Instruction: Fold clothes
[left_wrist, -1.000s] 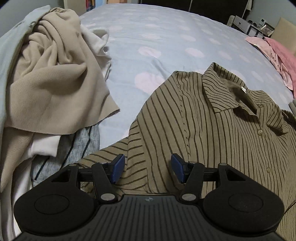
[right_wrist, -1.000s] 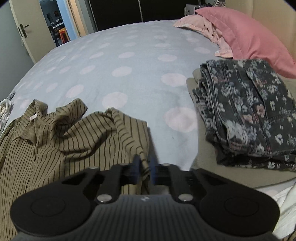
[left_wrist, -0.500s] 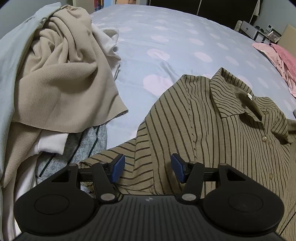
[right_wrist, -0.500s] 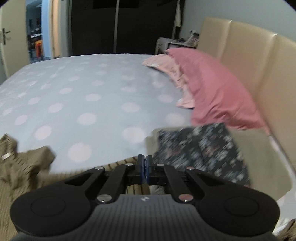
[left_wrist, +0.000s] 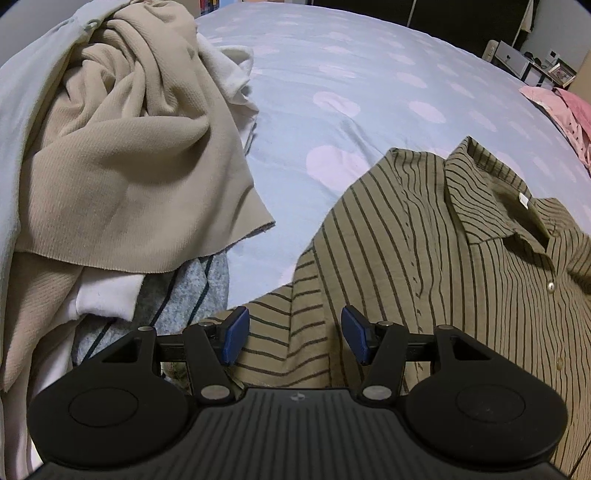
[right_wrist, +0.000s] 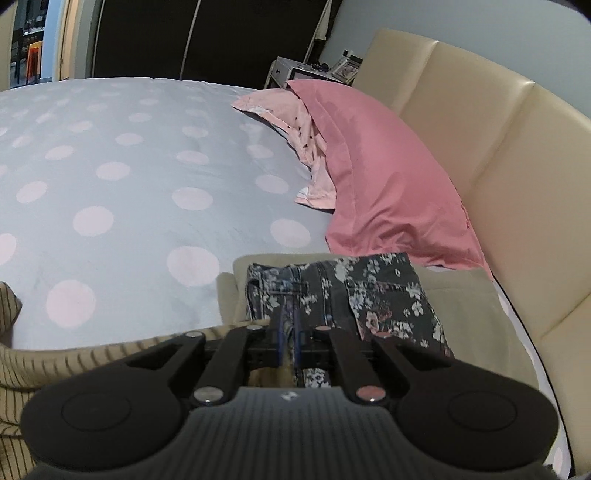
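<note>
Left gripper (left_wrist: 294, 335): your jaws stand wide apart, released, with nothing between the blue pads (left_wrist: 234, 335); they hover over the near-left part of the striped shirt.
Right gripper (right_wrist: 287, 332): your jaws are drawn almost together, only a narrow slit between them. Striped cloth runs under the gripper body, but you cannot tell from this view whether any of it is pinched.
Striped shirt (left_wrist: 461, 266): olive with dark stripes, lying front-up on the bedspread, collar open toward the far side, button placket running down the middle, a sleeve folded out at the near left. In the right wrist view a band of it (right_wrist: 92, 358) shows at the lower left.
Bedspread (left_wrist: 369, 85): pale blue with pink dots, spread across the bed.
Unfolded heap (left_wrist: 122, 147): beige, white, pale green and grey garments piled to the left of the shirt, apart from it on the far side, close at the near edge.
Floral jeans (right_wrist: 351, 291): dark, flower-printed, folded, resting on a folded beige garment (right_wrist: 465, 299) just ahead of your right gripper.
Pink pillow (right_wrist: 376, 166): leaning against the cream headboard (right_wrist: 498, 140), beyond the jeans.
</note>
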